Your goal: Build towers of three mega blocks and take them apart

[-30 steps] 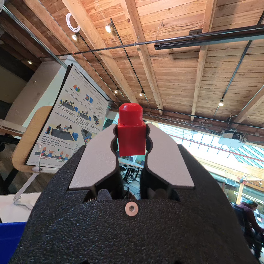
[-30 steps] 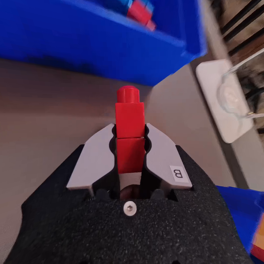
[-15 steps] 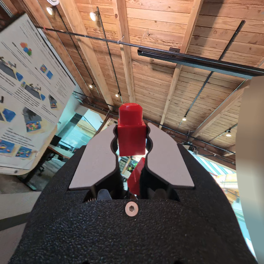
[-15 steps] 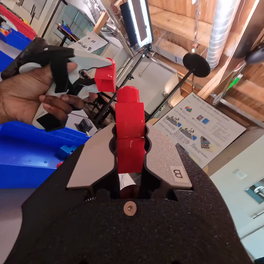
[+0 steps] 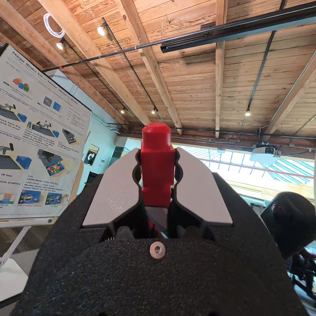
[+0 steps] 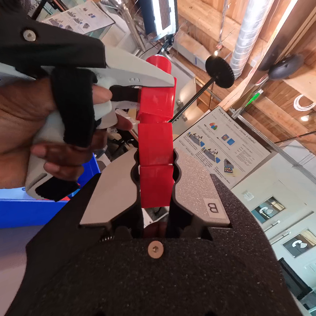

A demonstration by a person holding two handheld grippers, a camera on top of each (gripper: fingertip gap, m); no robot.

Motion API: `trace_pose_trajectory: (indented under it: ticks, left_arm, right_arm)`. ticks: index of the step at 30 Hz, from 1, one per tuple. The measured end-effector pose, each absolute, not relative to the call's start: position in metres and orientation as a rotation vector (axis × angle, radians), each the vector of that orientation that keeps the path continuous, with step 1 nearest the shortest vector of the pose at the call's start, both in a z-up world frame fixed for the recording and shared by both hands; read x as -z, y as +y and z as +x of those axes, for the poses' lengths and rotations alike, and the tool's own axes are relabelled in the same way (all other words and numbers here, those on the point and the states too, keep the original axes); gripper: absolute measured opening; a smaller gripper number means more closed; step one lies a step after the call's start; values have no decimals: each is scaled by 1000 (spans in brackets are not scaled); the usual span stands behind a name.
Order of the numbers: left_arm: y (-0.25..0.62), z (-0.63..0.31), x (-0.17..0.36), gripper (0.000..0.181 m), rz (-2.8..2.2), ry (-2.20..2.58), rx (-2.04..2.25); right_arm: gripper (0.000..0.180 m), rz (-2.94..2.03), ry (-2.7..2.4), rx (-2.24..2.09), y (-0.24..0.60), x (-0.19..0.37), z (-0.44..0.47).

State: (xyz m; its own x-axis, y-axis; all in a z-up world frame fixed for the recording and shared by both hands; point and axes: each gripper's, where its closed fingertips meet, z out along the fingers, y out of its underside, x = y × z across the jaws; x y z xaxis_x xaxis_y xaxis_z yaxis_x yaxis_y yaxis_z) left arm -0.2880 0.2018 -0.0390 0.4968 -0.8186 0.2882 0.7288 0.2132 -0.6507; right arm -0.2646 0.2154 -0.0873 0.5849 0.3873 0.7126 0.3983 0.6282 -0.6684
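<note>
The right gripper (image 6: 156, 171) is clenched on the lowest of 3 red blocks, its grey fingers (image 6: 112, 189) pressing that bottom block (image 6: 156, 186) from both sides; a second red block (image 6: 155, 143) sits flush on it, rising clear of the fingertips. The left gripper (image 6: 153, 89) comes in from the left of the right wrist view, held in a person's hand (image 6: 25, 130), and grips the top red block (image 6: 156, 102) over the second block's stud; a thin gap shows between the 2, and the top block sits slightly tilted (not yet seated flat). In the left wrist view the left gripper (image 5: 157, 169) is likewise closed on the top red block (image 5: 157, 167), stud pointing toward the wooden ceiling (image 5: 188, 77); the block below (image 5: 156, 195) peeks out beneath it. An instruction poster (image 5: 34, 136) stands at left; a blue bin (image 6: 25, 212) lies low at left in the right wrist view.
</note>
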Motion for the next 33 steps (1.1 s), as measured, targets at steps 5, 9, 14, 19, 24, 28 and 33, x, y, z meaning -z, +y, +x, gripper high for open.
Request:
trace_pose_trajectory:
  ticks: [5, 9, 14, 19, 24, 28, 33]
  left_arm:
    - [199, -286, 38, 36, -836, 160, 1082]
    - [199, -278, 41, 35, -891, 240, 1068]
    - [200, -272, 47, 36, -955, 338, 1090]
    - [201, -270, 55, 36, -1041, 414, 1085]
    - [204, -271, 65, 36, -1125, 459, 1060]
    - [205, -274, 66, 36, -1130, 469, 1060]
    - [213, -257, 77, 63, -1189, 512, 990]
  right_arm:
    - [36, -888, -966, 5, 213, 85, -263]
    - [36, -887, -953, -21, 213, 83, -260]
    - [35, -883, -984, -29, 213, 85, -257]
    - [36, -890, -1018, -26, 213, 90, -259]
    - [39, -912, -1048, -9, 217, 97, -261]
    - [39, -914, -1050, -7, 217, 98, -264]
    - [35, -920, -1022, -61, 212, 93, -269]
